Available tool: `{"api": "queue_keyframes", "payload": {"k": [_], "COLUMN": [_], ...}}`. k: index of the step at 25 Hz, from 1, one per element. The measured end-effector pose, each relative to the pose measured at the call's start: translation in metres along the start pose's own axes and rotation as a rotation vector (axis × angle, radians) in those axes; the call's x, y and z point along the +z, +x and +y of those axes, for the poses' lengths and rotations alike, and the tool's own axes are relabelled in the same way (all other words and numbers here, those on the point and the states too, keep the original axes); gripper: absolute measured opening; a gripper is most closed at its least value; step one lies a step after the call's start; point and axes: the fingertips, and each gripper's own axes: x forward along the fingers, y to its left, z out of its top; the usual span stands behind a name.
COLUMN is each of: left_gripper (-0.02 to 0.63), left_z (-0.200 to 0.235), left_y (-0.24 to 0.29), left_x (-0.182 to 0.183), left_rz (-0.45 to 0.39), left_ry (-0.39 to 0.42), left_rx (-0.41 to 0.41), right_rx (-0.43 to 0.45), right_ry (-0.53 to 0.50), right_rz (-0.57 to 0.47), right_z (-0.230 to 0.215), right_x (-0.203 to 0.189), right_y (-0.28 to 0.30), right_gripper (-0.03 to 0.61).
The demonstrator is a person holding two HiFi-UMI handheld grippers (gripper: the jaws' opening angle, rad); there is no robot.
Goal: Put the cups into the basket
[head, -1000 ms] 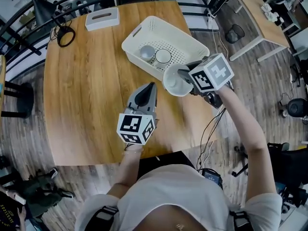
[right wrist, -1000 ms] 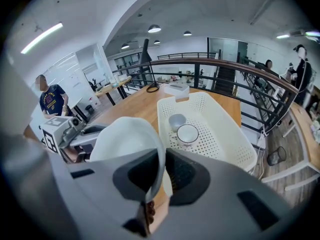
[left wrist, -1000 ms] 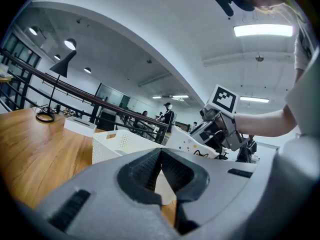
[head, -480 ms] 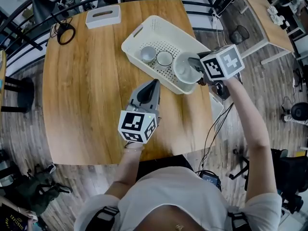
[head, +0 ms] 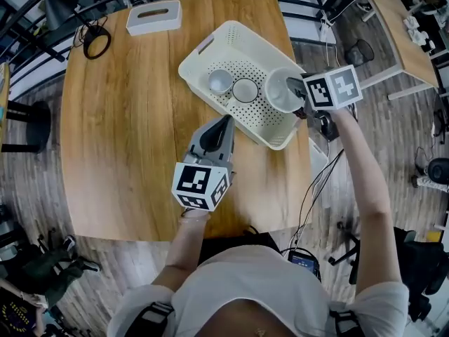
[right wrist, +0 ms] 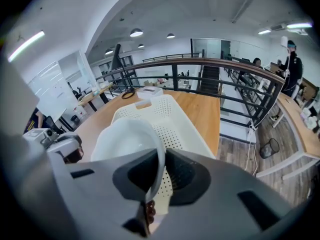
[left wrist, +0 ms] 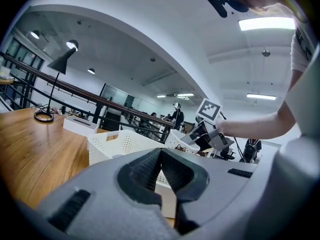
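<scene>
white cup (head: 279,92) hangs over the right end of the cream basket (head: 198,58), its rim pinched in the right gripper (head: 293,88). two small cups (head: 219,81) sit inside. the left gripper (head: 222,123) is closed and empty above the wooden table (head: 119,125).

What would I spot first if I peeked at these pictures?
The big white basket on the wooden table jumps out, with a small cup and a second small cup sitting inside it. Over the basket's right side, the right tongs pinch the rim of a bigger white cup. The left tongs hover shut and empty above the table, beside the basket.
</scene>
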Motion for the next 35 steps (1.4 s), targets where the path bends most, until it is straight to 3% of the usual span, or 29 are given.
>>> {"api": "queue_keyframes", "payload": {"k": [16,35], "left_gripper": [0.008,0.008], "left_z": [0.017,0.031], "left_y": [0.022,0.032], "left_x": [0.003,-0.001], "left_rz": [-0.009,-0.02], "left_ry": [-0.008,-0.047], "left_rx": [-0.01,-0.013], "right_rx": [-0.04,-0.054], "right_ry": [0.087,0.085], "right_rz": [0.063,0.165], "right_z": [-0.039,-0.044], "right_x": [-0.01,-0.023], "right_y": [0.062,0.107], "right_gripper": [0.048,0.049]}}
